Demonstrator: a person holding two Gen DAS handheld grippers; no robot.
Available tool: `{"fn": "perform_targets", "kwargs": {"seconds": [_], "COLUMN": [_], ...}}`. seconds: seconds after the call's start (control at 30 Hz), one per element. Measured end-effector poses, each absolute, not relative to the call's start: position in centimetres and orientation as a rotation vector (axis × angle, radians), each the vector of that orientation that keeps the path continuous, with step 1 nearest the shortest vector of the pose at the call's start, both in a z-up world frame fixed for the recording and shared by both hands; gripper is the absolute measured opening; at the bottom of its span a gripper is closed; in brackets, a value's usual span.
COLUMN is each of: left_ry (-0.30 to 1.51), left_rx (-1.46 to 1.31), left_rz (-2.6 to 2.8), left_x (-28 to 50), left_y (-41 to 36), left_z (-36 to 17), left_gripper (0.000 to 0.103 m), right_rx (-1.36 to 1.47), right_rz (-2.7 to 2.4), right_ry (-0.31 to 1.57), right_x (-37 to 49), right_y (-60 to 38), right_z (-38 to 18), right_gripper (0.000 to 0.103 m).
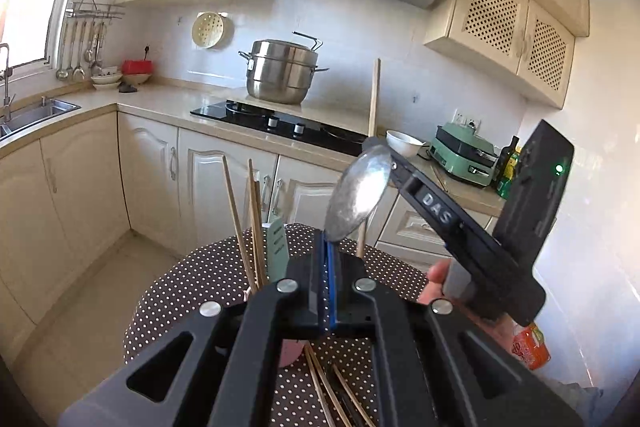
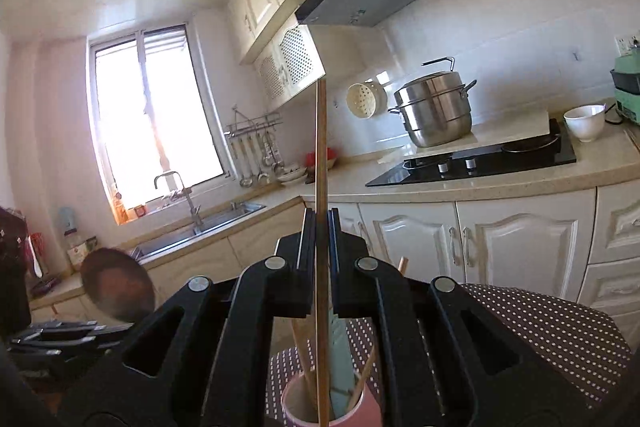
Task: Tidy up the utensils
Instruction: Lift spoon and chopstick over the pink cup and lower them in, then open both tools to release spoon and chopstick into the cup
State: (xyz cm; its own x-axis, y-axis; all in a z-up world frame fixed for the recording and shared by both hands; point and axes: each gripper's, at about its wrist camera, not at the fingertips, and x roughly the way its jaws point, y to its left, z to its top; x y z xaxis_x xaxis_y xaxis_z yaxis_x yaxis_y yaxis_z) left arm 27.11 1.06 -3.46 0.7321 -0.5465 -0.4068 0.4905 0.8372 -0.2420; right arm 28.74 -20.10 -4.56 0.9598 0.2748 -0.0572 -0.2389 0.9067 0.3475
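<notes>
My left gripper is shut on a metal spoon whose bowl sticks up above the fingers. My right gripper is shut on a single wooden chopstick held upright, its lower end reaching down into a pink cup. The cup holds other chopsticks and a pale green utensil. In the left wrist view the right gripper's body is at the right, its chopstick pointing up. Several chopsticks stand left of my left fingers, and more lie on the table.
A round table with a brown polka-dot cloth is below both grippers. Behind are the counter, a black stove, a steel steamer pot, a white bowl, a sink and an orange packet at the right.
</notes>
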Motion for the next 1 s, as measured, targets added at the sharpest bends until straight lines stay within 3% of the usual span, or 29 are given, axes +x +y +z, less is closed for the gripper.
{"fn": "perform_targets", "kwargs": {"seconds": [0.57,0.63,0.67,0.7,0.73,0.77,0.8,0.9,0.97,1.0], "left_ry": [0.578,0.59,0.601,0.605,0.605,0.594,0.583,0.559,0.529,0.521], "left_rx": [-0.147,-0.135,-0.121,-0.116,-0.116,-0.124,-0.127,-0.14,-0.138,-0.136], "left_rz": [-0.552,-0.535,-0.524,-0.515,-0.507,-0.494,-0.483,-0.473,-0.452,-0.445], "left_x": [33.4,33.6,33.6,33.6,33.5,33.2,33.0,32.1,31.2,30.9], "left_y": [1.2,1.2,1.1,1.0,1.1,1.2,1.4,1.8,1.9,1.9], "left_z": [-7.2,-7.7,-7.9,-7.9,-7.9,-7.9,-7.8,-7.4,-7.0,-6.8], "left_gripper": [0.001,0.003,0.009,0.031,0.047,0.065,0.069,0.083,0.088,0.092], "right_rx": [0.274,0.263,0.255,0.252,0.25,0.259,0.273,0.281,0.297,0.301], "right_rz": [0.265,0.27,0.272,0.273,0.275,0.272,0.265,0.252,0.244,0.237], "right_ry": [0.198,0.216,0.23,0.234,0.235,0.222,0.202,0.182,0.175,0.171], "right_x": [33.1,33.0,32.9,32.7,32.5,31.9,31.4,30.0,29.3,29.0], "right_y": [-17.9,-17.6,-17.5,-17.4,-17.4,-17.7,-17.9,-18.6,-19.3,-19.6], "right_z": [-8.5,-8.8,-9.0,-9.0,-9.0,-8.8,-8.7,-7.8,-7.4,-7.1], "right_gripper": [0.007,0.007,0.009,0.012,0.031,0.069,0.08,0.084,0.097,0.097]}}
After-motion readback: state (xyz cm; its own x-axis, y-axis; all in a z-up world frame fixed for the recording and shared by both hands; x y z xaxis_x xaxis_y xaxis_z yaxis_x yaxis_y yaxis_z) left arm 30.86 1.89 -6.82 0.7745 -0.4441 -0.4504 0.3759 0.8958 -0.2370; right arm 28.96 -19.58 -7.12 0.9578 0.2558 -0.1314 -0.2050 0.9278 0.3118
